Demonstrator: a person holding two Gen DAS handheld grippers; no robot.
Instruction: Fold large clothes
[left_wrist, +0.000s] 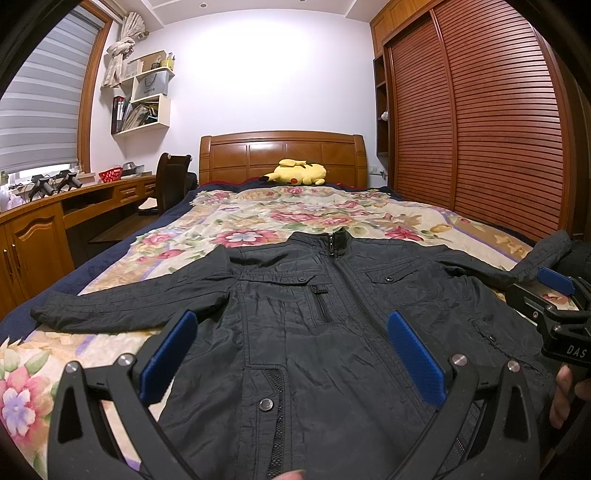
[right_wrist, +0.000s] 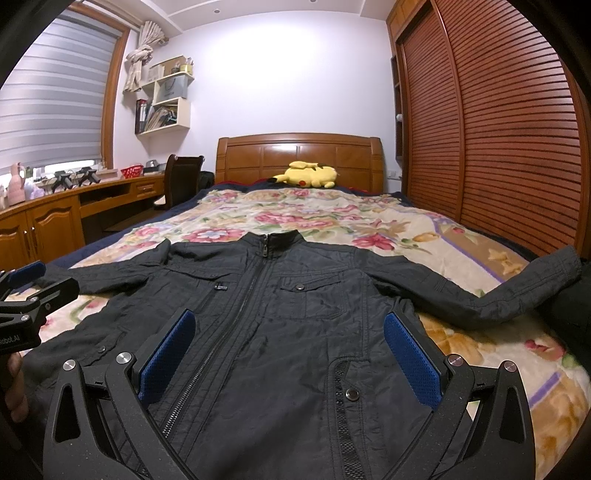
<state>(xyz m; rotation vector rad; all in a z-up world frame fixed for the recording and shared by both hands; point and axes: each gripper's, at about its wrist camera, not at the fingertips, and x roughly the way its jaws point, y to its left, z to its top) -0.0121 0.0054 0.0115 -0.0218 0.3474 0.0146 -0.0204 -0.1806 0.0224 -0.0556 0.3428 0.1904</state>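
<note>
A black zip-up jacket (left_wrist: 332, 295) (right_wrist: 295, 314) lies face up and zipped on the floral bedspread (left_wrist: 280, 218), collar toward the headboard, both sleeves spread outward. My left gripper (left_wrist: 291, 332) hovers open above the jacket's left lower half, blue pads wide apart, nothing between them. My right gripper (right_wrist: 288, 332) is open over the right lower half, near the snap pocket. Each gripper shows at the edge of the other's view: the right gripper (left_wrist: 561, 295) at far right, the left gripper (right_wrist: 26, 288) at far left. A hand (left_wrist: 565, 398) holds the right gripper's handle.
A yellow plush toy (left_wrist: 299, 173) rests by the wooden headboard (left_wrist: 284, 155). A slatted wardrobe (left_wrist: 480, 122) runs along the right side of the bed. A wooden desk (left_wrist: 74, 206) with a chair (left_wrist: 170, 181) and wall shelves (left_wrist: 144, 103) stand on the left.
</note>
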